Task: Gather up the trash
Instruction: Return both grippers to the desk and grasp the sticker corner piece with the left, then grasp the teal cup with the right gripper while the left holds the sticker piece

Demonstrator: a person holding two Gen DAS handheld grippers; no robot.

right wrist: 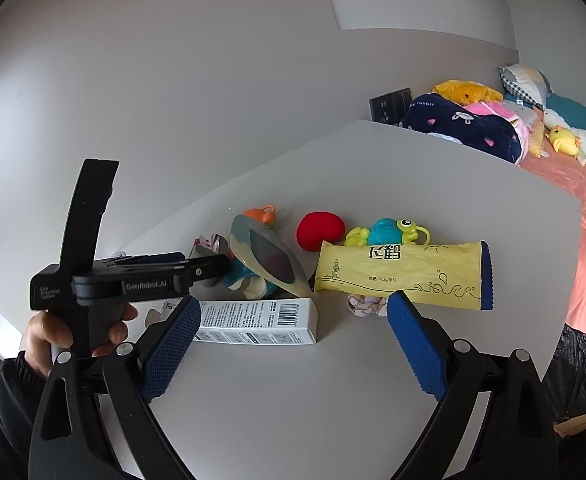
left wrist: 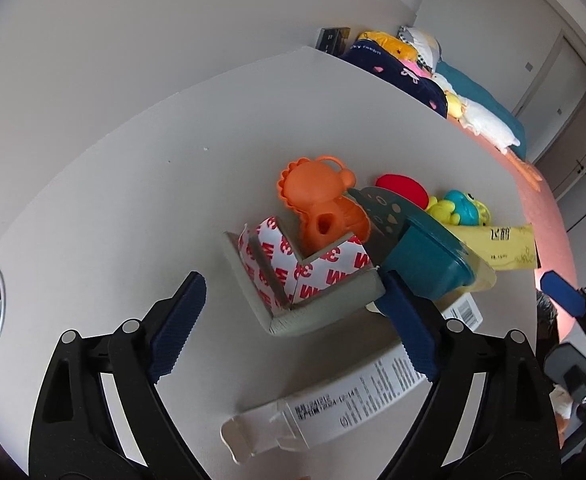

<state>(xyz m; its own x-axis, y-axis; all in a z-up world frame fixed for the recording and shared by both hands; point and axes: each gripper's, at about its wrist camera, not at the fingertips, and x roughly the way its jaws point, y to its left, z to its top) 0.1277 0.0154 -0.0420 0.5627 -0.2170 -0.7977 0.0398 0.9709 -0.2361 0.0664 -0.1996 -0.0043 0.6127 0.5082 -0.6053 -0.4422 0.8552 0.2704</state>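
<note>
On the white table [left wrist: 133, 200] lie a grey foam corner guard with red-printed tape backing [left wrist: 297, 280], a long white carton [left wrist: 333, 404] that also shows in the right wrist view [right wrist: 253, 320], and a yellow packet [right wrist: 401, 276]. My left gripper [left wrist: 293, 328] is open, its fingers on either side of the corner guard, a little in front of it. My right gripper [right wrist: 293, 344] is open and empty, just short of the carton and packet. A small crumpled wrapper [right wrist: 367, 304] lies under the packet's edge.
Toys sit behind the trash: an orange figure [left wrist: 321, 204], a red ball [right wrist: 320, 230], a green-and-blue frog [right wrist: 389, 232], and a teal container with a lid [left wrist: 425, 264]. A bed with plush toys [right wrist: 533, 128] stands to the right. A black bag [right wrist: 577, 376] hangs by the table's right edge.
</note>
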